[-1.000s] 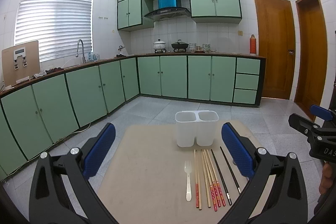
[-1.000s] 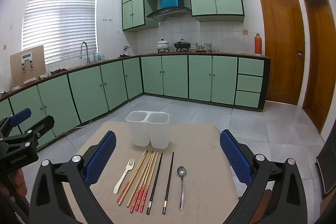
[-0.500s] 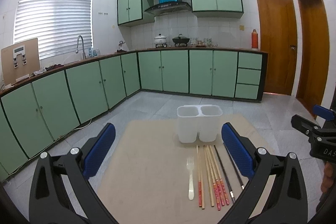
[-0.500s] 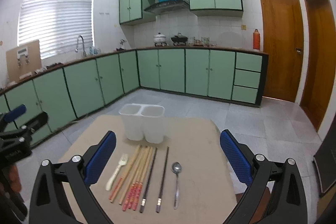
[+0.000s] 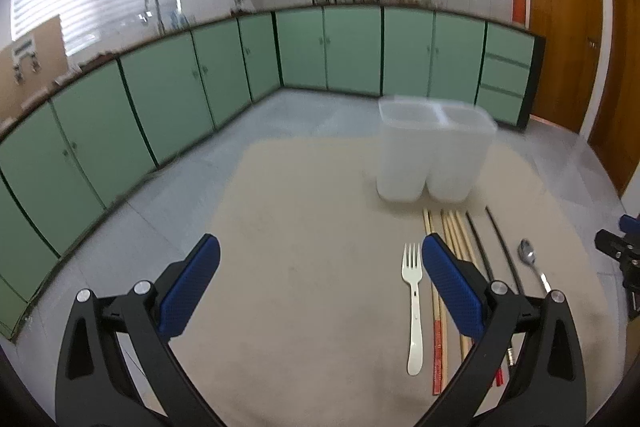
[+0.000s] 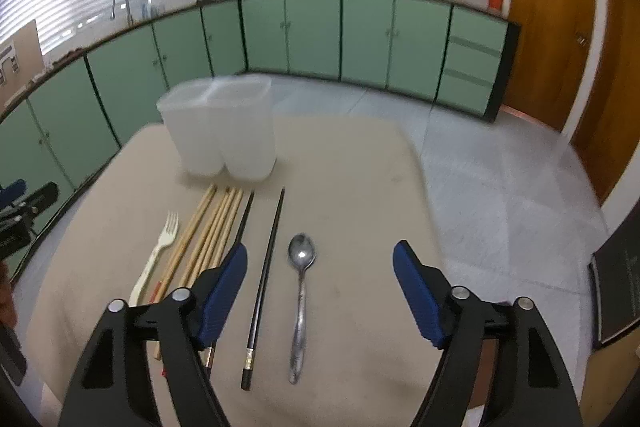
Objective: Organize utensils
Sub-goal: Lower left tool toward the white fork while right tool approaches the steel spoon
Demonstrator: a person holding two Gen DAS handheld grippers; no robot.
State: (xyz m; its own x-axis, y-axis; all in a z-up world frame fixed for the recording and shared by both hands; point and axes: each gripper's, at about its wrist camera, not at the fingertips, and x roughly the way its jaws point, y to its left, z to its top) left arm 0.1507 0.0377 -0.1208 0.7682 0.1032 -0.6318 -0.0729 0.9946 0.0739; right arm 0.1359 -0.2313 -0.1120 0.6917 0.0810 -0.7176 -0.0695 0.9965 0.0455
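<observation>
Utensils (image 6: 301,301) bear no readable writing (frames blurred).

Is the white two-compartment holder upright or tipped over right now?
Upright: the holder stands on its base on the table, both openings facing up. Contents cannot be told.

Both tools have dipped toward the utensils, the right tool (image 6: 320,291) closing, nothing between its jaws.

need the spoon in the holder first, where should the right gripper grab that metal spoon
Probably mid-handle of the shiny metal spoon, from straight above. It lies flat, alone, lengthwise between the closing right gripper fingers, so they would pinch across the thin handle, clear of the black chopstick.
</observation>
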